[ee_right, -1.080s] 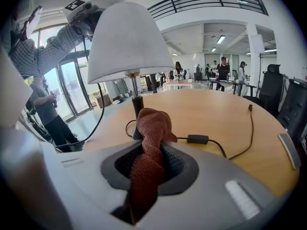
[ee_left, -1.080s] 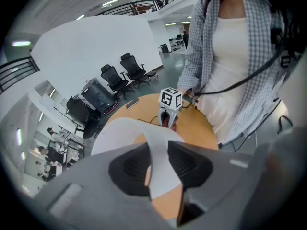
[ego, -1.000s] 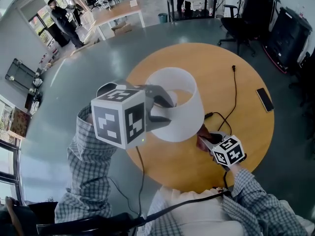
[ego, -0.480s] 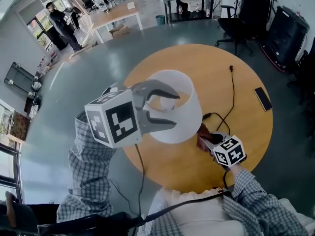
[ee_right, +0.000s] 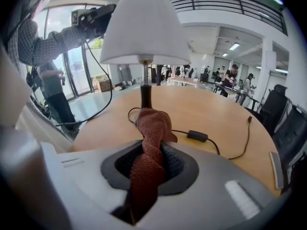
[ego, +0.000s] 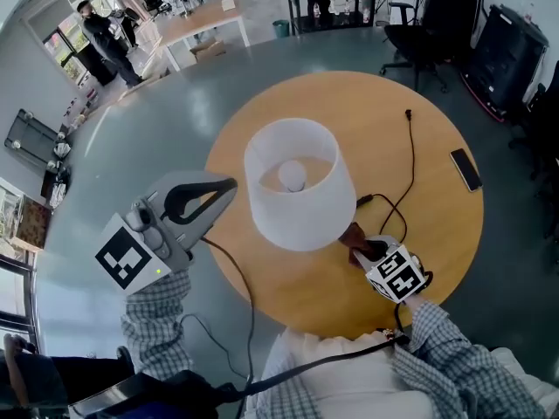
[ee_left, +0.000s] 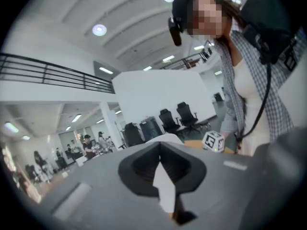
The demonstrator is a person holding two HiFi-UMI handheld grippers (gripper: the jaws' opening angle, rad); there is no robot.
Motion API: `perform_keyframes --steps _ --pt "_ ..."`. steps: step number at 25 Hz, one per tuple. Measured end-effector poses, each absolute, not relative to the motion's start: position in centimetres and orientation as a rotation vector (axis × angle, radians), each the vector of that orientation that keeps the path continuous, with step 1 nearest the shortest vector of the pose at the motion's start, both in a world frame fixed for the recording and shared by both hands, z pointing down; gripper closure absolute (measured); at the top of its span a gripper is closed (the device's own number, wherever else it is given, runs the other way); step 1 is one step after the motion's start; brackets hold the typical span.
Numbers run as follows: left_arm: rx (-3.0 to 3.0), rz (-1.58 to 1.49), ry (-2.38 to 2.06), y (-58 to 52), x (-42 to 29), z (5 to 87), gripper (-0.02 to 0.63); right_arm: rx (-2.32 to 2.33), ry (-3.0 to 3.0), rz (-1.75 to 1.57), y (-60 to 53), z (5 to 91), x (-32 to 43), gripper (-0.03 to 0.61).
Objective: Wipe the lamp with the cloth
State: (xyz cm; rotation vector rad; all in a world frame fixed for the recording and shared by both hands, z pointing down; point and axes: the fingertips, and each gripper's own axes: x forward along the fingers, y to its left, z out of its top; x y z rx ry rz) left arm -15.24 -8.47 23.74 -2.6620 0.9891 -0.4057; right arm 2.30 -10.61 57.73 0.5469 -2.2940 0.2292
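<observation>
A big open office, or a work hall much like one, with a smooth grey floor (ego: 166, 138) and lots of room all around. Black office chairs (ego: 417, 44) on wheels, a long pale table (ego: 203, 23), a round wooden counter (ego: 393, 103), tall black cases (ego: 515, 55) by the side and a person (ego: 98, 26) standing far off near the windows. Up high, a curved white ceiling with round lights (ee_left: 99, 30), an upper level with a dark railing (ee_right: 225, 1), and tall glass doors (ee_right: 79, 66) full of daylight.
</observation>
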Motion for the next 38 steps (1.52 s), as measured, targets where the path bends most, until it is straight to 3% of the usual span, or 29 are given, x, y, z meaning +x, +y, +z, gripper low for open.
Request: perform_keyframes --steps 4,10,16,20,24,30,38 --pt "-2.721 -0.119 1.218 -6.0 -18.4 25.6 0.609 0.388 -2.215 0.136 -7.4 59.7 -0.3 0.506" --pt "-2.867 -0.072 1.458 -3.5 -18.2 34.0 0.609 0.19 -2.141 0.086 -3.8 63.2 -3.2 0.485" --pt "-3.005 -0.087 1.573 -1.4 -16.2 40.5 0.609 0.134 -2.206 0.222 -2.2 63.3 -4.5 0.3" --pt "-3.056 -0.102 1.597 -1.4 -14.7 42.7 0.609 0.245 -2.311 0.345 -3.6 61.1 -3.2 0.29" --pt "-3.141 -0.07 1.539 -1.7 -12.0 44.9 0.609 0.476 -2.482 0.502 -6.2 55.9 -0.2 0.328" --pt "-3.213 -0.185 1.428 -1.9 -8.3 47.5 0.609 0.723 -2.69 0.618 -7.5 49.5 3.2 0.556" --pt "-3.187 -0.324 1.446 -3.5 -5.5 50.7 0.609 0.644 -2.686 0.603 -5.8 51.7 -0.5 0.574"
